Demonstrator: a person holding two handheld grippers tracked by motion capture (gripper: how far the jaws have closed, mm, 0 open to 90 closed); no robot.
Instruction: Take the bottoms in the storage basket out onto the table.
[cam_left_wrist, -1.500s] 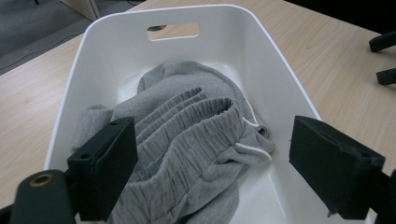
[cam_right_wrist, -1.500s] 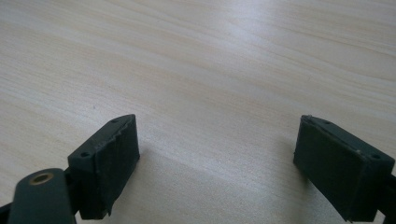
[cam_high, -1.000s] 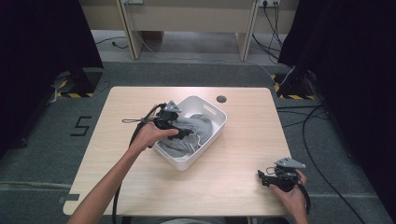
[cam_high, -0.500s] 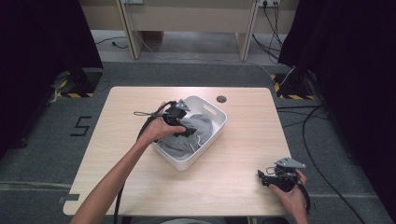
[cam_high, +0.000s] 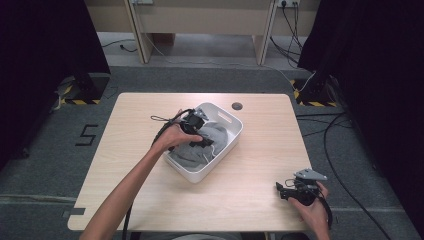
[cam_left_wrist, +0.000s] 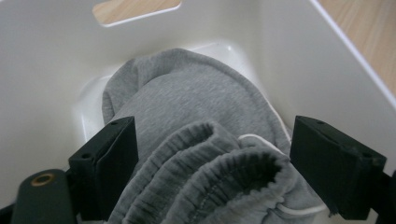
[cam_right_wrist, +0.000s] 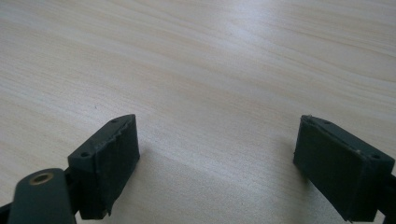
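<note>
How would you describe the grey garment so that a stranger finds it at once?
On the wooden table, look near the middle for the white tub. The grey garment lies bunched inside it, between the open jaws of the left gripper. It is the soft fabric item, with a ribbed elastic band and a white cord.

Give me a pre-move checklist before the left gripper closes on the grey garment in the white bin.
1. Left gripper open: ok, jaws stand wide apart.
2. Grey garment between the jaws: ok, its ribbed hem sits there.
3. Garment inside the white bin: ok.
4. White drawstring clear of the jaws: cannot tell, it runs close to one jaw.
5. Right gripper out of the way: ok, open, near the table corner.
</note>
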